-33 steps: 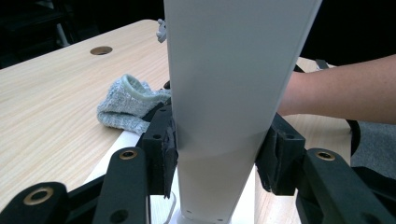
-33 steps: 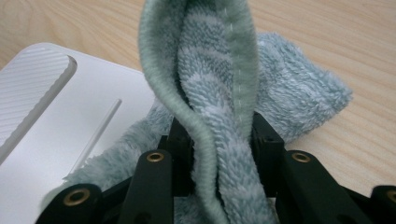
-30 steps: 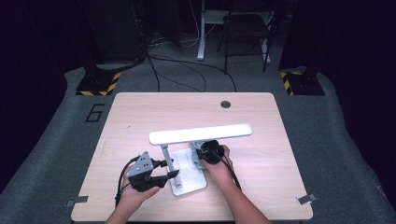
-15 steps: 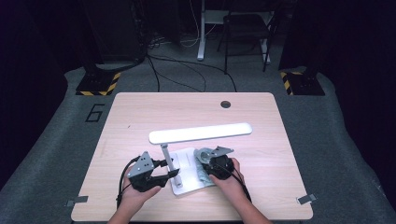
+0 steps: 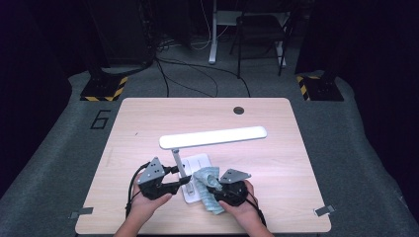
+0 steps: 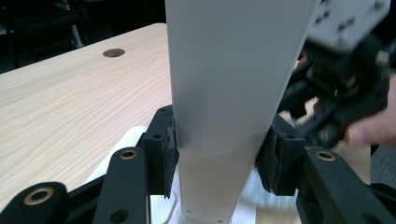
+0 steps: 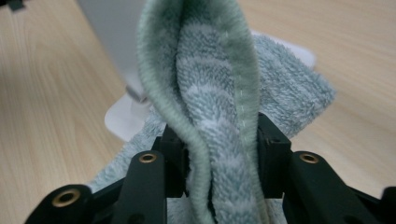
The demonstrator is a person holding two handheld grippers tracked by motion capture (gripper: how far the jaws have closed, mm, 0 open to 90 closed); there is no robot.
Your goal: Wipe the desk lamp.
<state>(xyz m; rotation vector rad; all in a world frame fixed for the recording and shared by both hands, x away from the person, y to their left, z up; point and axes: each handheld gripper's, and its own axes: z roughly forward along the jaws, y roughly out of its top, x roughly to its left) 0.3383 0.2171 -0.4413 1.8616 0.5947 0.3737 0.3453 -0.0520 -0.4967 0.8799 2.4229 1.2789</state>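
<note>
A white desk lamp stands at the table's near middle, with a long flat head [image 5: 212, 138], a thin post [image 5: 176, 160] and a flat base [image 5: 200, 162]. My left gripper [image 5: 184, 181] reaches in from the left, and its pads press both sides of the post [image 6: 224, 93]. My right gripper [image 5: 213, 182] sits just right of the base with a grey-green striped terry cloth [image 5: 206, 195] bunched upright between its jaws [image 7: 210, 93]. Those jaws have just been opening, and the cloth still fills the gap from pad to pad. The cloth drapes over the base's near right corner.
The wooden table [image 5: 296, 163] has a round cable hole [image 5: 239, 109] near its far edge. Tape tabs [image 5: 323, 211] mark the front corners. A chair [image 5: 259, 29] and cables lie on the floor beyond. The other hand's gripper [image 6: 345, 79] is close behind the post.
My right gripper has pulled back from over the lamp base toward the near edge and slightly right, and the cloth now shows trailing under it. The left gripper has stayed on the post.
</note>
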